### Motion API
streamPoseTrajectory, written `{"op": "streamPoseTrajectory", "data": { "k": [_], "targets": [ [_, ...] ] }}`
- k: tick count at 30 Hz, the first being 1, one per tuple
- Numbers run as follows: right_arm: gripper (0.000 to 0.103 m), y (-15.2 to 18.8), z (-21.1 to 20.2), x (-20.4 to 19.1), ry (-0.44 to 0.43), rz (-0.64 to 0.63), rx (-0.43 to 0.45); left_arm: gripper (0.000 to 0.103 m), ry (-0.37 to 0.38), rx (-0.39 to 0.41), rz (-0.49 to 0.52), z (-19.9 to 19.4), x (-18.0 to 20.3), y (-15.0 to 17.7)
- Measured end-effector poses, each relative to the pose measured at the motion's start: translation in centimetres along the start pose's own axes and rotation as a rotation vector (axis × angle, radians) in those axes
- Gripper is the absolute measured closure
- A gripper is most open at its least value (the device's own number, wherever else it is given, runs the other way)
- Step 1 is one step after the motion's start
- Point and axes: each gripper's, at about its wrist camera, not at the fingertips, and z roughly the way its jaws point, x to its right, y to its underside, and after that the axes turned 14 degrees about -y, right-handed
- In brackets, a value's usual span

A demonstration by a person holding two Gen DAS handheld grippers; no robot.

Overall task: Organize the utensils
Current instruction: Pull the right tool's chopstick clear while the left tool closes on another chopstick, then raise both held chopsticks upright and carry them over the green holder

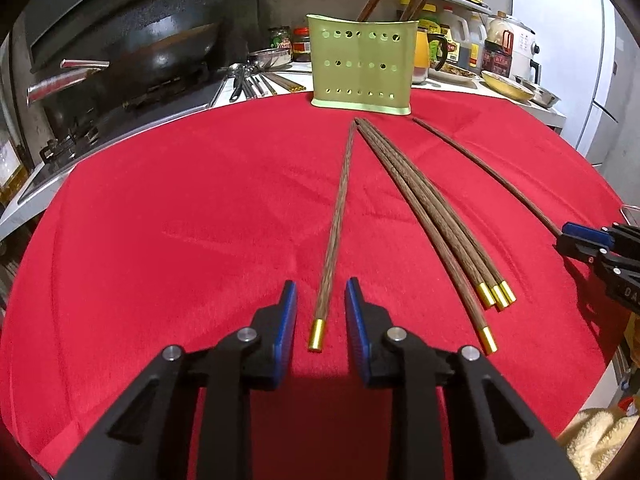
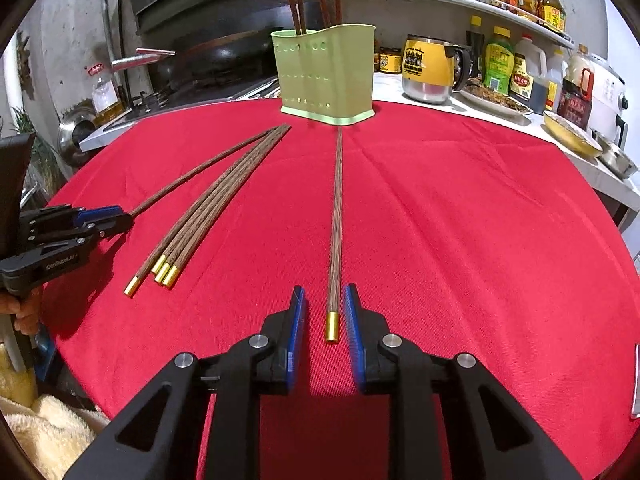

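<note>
Wooden chopstick (image 1: 334, 232) between my left gripper's (image 1: 321, 308) spread jaws — light, stiff, slick — pinch just above its brass cap (image 1: 316, 334); right gripper (image 2: 323, 310) likewise spread.

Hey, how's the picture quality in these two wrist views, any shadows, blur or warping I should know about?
Left wrist view: sharp, strong fisheye bowing the red tablecloth, and the left gripper casts a dark shadow just below its open jaws. Right wrist view: same warping, black corners, a similar shadow under the right gripper; the green chopstick holder is crisp, with slight glare on the yellow mug.
</note>
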Motion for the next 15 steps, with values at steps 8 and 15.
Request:
{"op": "streamPoseTrajectory", "data": {
  "k": [8, 15],
  "targets": [
    [0.088, 0.67, -0.56, -0.22, 0.034, -0.014, -0.004, 0.091, -0.020, 0.005, 0.011, -0.20, 0.07, 0.18],
    [0.096, 0.75, -0.53, -0.80, 0.060, -0.033, 0.004, 0.096, 0.006, 0.001, 0.005, -0.66, -0.30, 0.52]
  ]
}}
